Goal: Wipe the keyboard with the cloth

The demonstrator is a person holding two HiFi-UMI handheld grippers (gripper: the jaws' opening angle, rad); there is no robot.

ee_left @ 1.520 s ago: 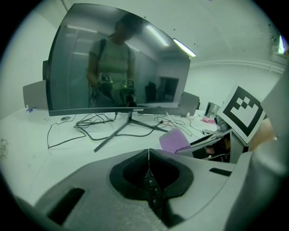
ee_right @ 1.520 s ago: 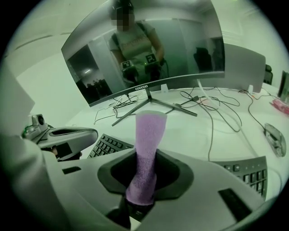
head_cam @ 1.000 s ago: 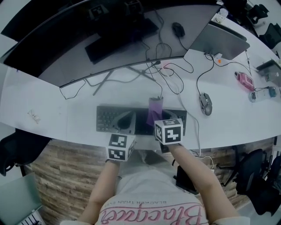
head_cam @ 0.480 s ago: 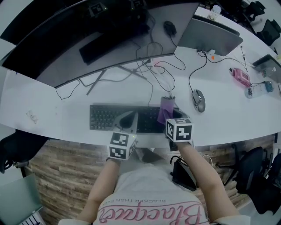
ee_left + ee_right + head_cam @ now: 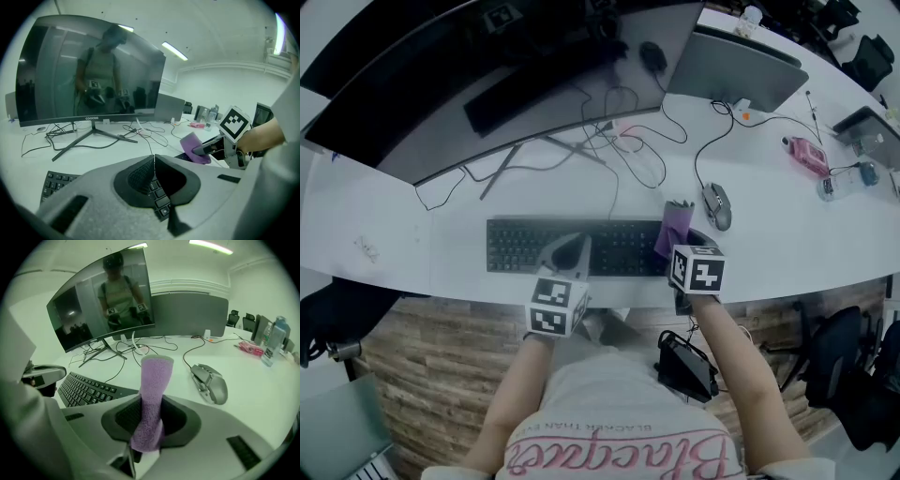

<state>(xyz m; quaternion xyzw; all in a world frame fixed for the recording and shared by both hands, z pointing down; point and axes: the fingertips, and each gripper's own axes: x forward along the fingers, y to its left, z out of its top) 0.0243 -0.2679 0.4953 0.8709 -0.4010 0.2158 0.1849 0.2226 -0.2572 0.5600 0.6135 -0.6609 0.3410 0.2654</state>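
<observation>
The dark keyboard (image 5: 534, 246) lies along the near edge of the white desk (image 5: 375, 216). My right gripper (image 5: 679, 242) is shut on the purple cloth (image 5: 673, 230), which rests over the keyboard's right end; the cloth (image 5: 153, 394) stands folded between the jaws, with the keyboard (image 5: 89, 390) to its left. My left gripper (image 5: 570, 251) rests on the keyboard's middle, jaws shut with nothing between them, and keys (image 5: 157, 194) show under its tips (image 5: 153, 161). From the left gripper view the cloth (image 5: 197, 146) and the right gripper (image 5: 206, 149) lie to the right.
A grey mouse (image 5: 716, 205) sits just right of the cloth, its cable running back. A curved monitor (image 5: 487, 84) on a stand, loose cables (image 5: 628, 150), a laptop (image 5: 731, 70), a pink item (image 5: 811, 157) and bottles occupy the desk behind. A chair (image 5: 337, 319) stands left.
My right gripper has slid the cloth rightwards along the keyboard, from its middle to its right end near the mouse. The left gripper has stayed on the keyboard's middle.
</observation>
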